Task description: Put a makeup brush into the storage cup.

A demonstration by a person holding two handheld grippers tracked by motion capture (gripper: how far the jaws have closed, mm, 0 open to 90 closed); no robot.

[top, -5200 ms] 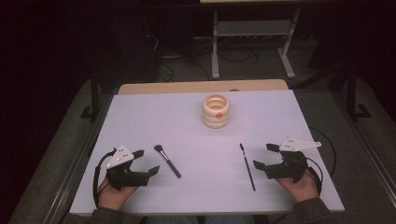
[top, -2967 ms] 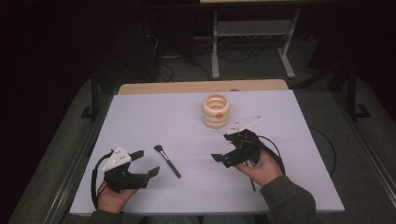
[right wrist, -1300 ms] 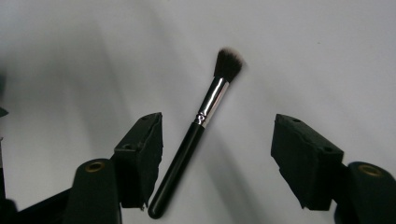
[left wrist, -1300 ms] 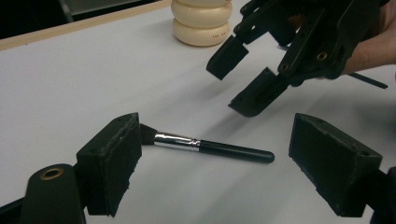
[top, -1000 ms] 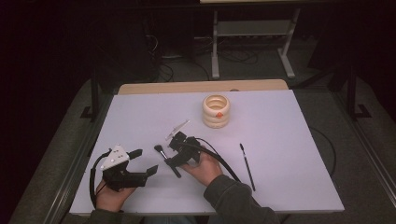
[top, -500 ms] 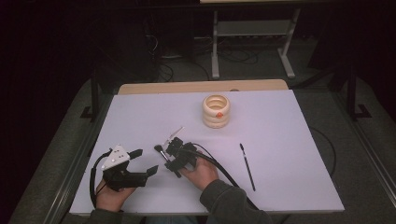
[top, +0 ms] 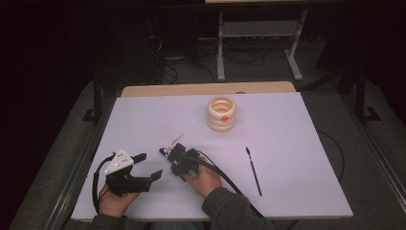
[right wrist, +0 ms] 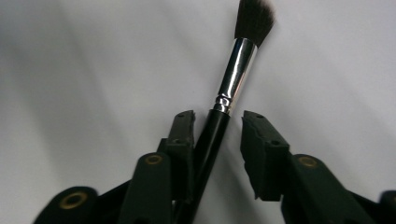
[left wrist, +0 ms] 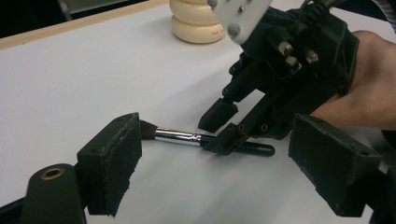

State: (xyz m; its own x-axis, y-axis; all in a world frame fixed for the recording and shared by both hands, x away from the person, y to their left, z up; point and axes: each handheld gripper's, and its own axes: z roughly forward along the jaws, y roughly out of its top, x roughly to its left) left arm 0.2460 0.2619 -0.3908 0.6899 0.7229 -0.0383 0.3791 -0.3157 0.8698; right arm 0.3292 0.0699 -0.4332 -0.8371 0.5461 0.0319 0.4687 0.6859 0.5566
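Black-handled brush (right wrist: 223, 112) lies flat on the white tabletop (top: 297, 143), not yet lifted. Right gripper (top: 173, 154) has crossed to the person's left half of the tabletop and straddles the handle just behind the silver ferrule. Its jaws have just been closing, with the handle between them. In the right gripper view one jaw lies against or very near the handle, while the other stands off with white surface showing in the gap, so the grip looks not yet made.

Bristles point away from the right gripper, toward the left gripper (left wrist: 229, 163). In the left gripper view the bristle end sits just beside one of its jaws, and the butt of the handle pokes out behind the right gripper's jaws. Left gripper rests on the near left of the tabletop, jaws wide apart, holding nothing.

Cream ringed holder (top: 221, 114) stands upright at the far centre, well apart from the brush. A thin black pencil-like stick (top: 253, 170) lies untouched to the right.

Judgement: early stage. Reach done; left to do are the clamp, the lift and, probably, the carry to the holder.
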